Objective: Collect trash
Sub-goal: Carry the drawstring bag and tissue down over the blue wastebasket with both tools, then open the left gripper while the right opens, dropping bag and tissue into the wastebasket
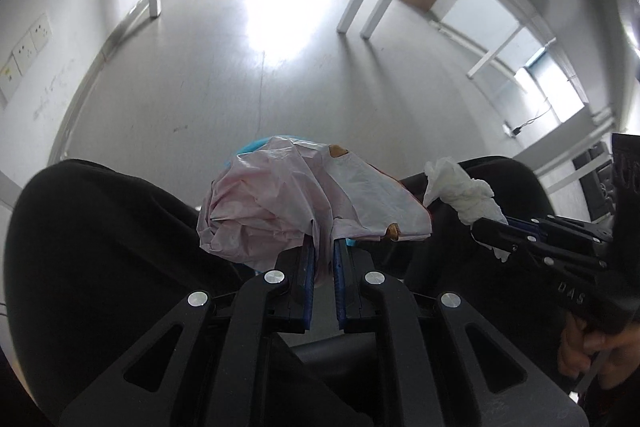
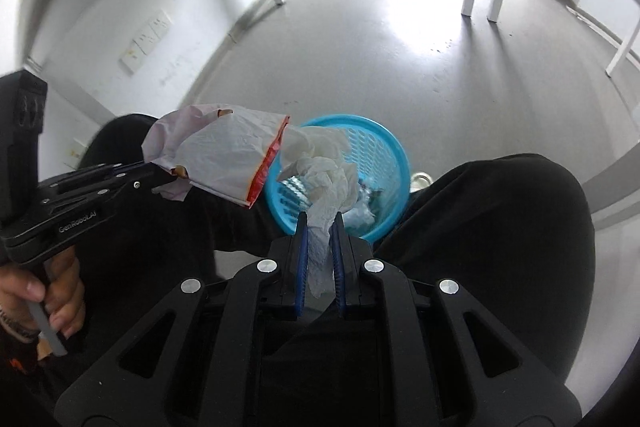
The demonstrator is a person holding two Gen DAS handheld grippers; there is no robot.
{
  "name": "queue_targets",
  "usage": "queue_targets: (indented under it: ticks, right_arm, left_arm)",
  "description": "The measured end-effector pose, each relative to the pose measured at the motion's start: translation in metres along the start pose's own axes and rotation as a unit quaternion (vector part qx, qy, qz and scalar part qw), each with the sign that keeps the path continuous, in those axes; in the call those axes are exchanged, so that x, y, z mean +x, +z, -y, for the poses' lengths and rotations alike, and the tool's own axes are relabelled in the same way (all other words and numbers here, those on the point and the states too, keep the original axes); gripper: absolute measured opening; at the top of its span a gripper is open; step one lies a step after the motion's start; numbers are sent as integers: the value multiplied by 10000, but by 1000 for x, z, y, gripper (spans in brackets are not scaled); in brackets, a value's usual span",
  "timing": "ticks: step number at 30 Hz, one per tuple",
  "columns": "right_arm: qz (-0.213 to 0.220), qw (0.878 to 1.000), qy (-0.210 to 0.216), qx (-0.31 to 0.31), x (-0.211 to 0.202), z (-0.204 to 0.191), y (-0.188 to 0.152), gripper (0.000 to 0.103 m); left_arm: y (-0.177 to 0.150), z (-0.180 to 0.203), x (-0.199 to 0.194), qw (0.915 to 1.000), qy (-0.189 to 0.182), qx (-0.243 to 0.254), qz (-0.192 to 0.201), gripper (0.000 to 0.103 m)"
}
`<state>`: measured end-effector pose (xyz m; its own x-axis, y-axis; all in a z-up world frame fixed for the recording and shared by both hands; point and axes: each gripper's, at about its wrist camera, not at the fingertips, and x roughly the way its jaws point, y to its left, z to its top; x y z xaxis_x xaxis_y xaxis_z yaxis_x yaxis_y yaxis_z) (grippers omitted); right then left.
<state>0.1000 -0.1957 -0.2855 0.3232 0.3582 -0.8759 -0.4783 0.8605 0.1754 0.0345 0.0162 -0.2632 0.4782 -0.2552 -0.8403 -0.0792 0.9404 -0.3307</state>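
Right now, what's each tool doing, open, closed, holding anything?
Left tool: closed on the crumpled plastic bag.
Right tool: closed on the white tissue, above the blue basket.

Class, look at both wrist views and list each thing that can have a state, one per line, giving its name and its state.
Left gripper: shut on the plastic bag.
Right gripper: shut on the tissue.
Plastic bag: crumpled, held in the air beside the basket.
Tissue: crumpled, held above the basket.
Blue basket: upright on the floor, open, some trash already inside.

Perforated plastic basket (image 2: 384,147), crumpled tissue (image 2: 332,179)
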Motion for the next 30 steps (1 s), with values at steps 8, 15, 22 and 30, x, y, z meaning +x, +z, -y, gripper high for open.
queue_targets:
  ticks: [8,15,22,30]
  right_arm:
    - [-664,9975,-117,209,57,6,22,10]
    - [-912,9952,-237,280,93,8,36,10]
    - [-1355,9893,-162,510,135,23,51,10]
    - [-1812,9804,-212,750,191,39,63,10]
  left_arm:
    - [21,-23,46,9951,137,-689,-692,7]
    - [33,-38,81,9885,68,-1050,-1089,7]
    - [41,-53,112,9810,-7,-1356,-1391,7]
    - [44,-78,158,9602,-242,-2105,-1821,7]
